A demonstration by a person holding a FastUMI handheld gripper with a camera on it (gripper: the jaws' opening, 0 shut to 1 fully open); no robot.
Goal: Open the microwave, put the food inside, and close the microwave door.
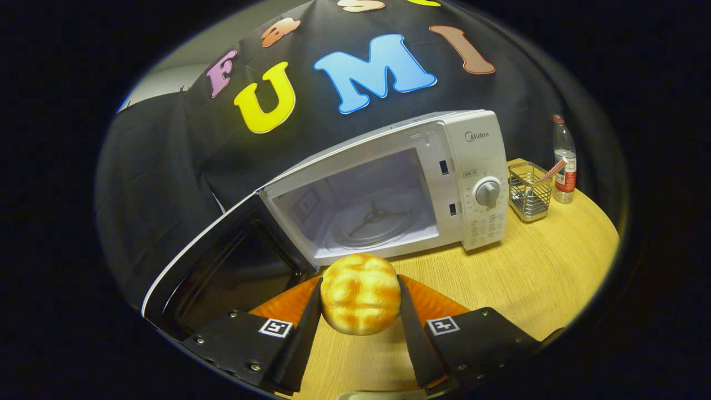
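Note:
A golden-brown bread roll [360,293] is held between my two fingers, which press on its left and right sides, so my gripper [360,297] is shut on it. It hangs above the wooden table [533,278], just in front of the white microwave [472,166]. The microwave door [222,261] is swung wide open to the left. Inside, the cavity holds a glass turntable [372,222] with nothing on it. The roll sits just ahead of the cavity's lower front edge.
A round dial [487,193] is on the microwave's right control panel. To the right of the microwave stand a wire basket [530,193] and a clear plastic bottle [564,158] near the table's far edge. The open door juts out on the left.

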